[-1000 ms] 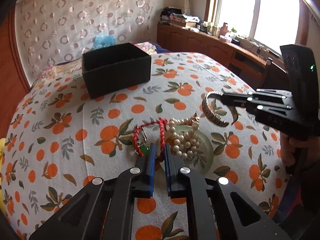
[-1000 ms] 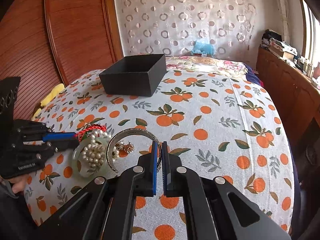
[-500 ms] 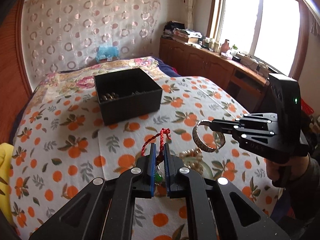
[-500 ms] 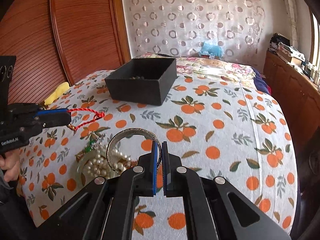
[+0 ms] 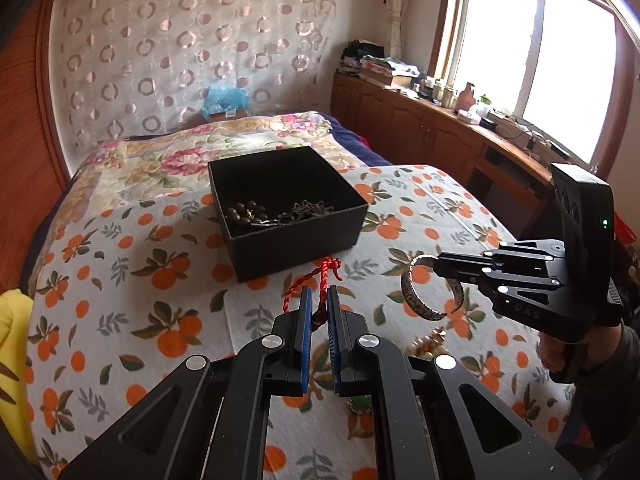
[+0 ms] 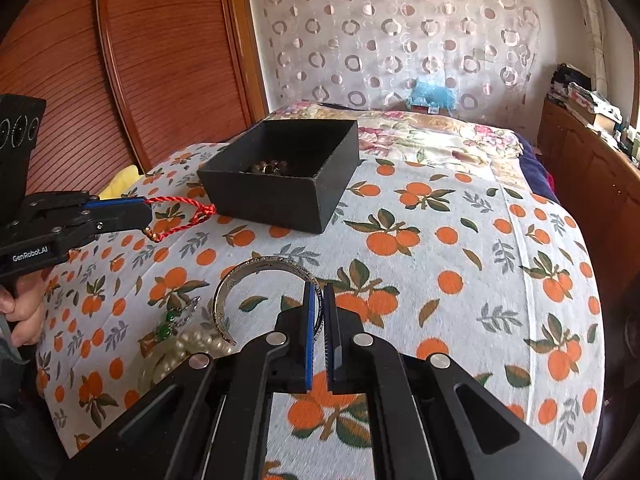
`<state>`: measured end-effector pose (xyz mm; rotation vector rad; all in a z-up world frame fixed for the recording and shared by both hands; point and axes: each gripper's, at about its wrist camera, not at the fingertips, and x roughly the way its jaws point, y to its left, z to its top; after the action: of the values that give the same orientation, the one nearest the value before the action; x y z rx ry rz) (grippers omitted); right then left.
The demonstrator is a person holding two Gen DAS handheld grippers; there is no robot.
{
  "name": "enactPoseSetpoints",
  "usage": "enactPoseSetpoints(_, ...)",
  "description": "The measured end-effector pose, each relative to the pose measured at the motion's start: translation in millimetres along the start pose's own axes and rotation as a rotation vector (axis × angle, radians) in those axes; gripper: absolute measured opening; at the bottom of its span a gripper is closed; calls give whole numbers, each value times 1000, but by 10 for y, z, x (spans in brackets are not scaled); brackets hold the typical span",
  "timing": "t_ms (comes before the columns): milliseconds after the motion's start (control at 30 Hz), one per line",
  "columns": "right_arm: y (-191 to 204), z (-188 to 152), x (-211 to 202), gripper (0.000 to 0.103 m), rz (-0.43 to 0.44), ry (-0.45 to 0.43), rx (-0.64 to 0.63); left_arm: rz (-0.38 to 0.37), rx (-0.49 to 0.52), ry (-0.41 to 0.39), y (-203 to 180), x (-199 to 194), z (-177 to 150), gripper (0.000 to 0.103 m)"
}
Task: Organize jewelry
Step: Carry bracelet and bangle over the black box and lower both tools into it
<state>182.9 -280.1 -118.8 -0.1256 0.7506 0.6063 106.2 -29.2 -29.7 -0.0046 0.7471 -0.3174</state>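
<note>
A black open box (image 5: pixel 320 232) (image 6: pixel 280 200) sits on the orange-print bedspread, with dark beads (image 5: pixel 246 213) and a chain inside. My left gripper (image 5: pixel 318 294) (image 6: pixel 148 210) is shut on a red cord bracelet (image 5: pixel 326 274) (image 6: pixel 180 216), held in the air just short of the box. My right gripper (image 6: pixel 318 292) (image 5: pixel 438 262) is shut on a silver cuff bangle (image 6: pixel 256 280) (image 5: pixel 416 300), held above the bed to the right of the left gripper. A pearl strand (image 6: pixel 192 344) and a green-stone piece (image 6: pixel 166 326) lie on the bed below.
A wooden headboard (image 6: pixel 140 60) stands left of the bed. A yellow cloth (image 5: pixel 12 340) lies at the bed's left edge. A wooden cabinet with clutter (image 5: pixel 440 128) runs under the window on the right. A floral quilt (image 5: pixel 200 152) lies beyond the box.
Both grippers have lifted off the pile and moved toward the box, the left carrying the red cord bracelet, the right the silver bangle. The pearls stayed on the bed.
</note>
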Motion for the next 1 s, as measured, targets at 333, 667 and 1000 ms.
enactPoseSetpoints(333, -31, 357, 99, 5, 24, -7, -27, 21, 2, -14, 126, 53, 320, 6)
enactPoseSetpoints(667, -64, 779, 148, 5, 24, -25, -56, 23, -12, -38, 301, 123, 625, 6)
enactPoseSetpoints(1000, -40, 1079, 360, 5, 21, -38, -62, 23, -39, -43, 477, 251, 744, 6)
